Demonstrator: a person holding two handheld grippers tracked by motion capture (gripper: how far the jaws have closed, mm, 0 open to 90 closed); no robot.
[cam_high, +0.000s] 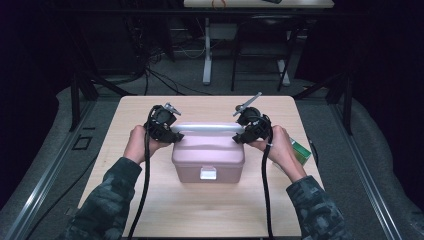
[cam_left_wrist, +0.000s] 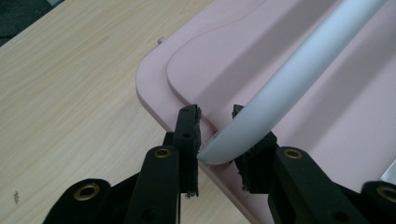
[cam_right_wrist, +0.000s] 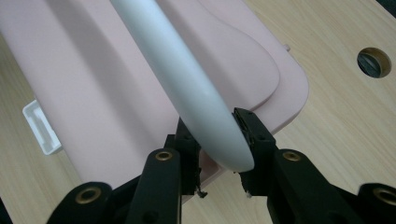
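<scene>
White handle (cam_high: 207, 128) ends sit within both claws.

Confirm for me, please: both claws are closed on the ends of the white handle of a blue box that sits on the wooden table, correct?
Not quite: the box is pink, not blue, as the high view shows. The rest holds: the left claw and the right claw each grip an end of the white handle, and the box sits on the wooden table.
</scene>
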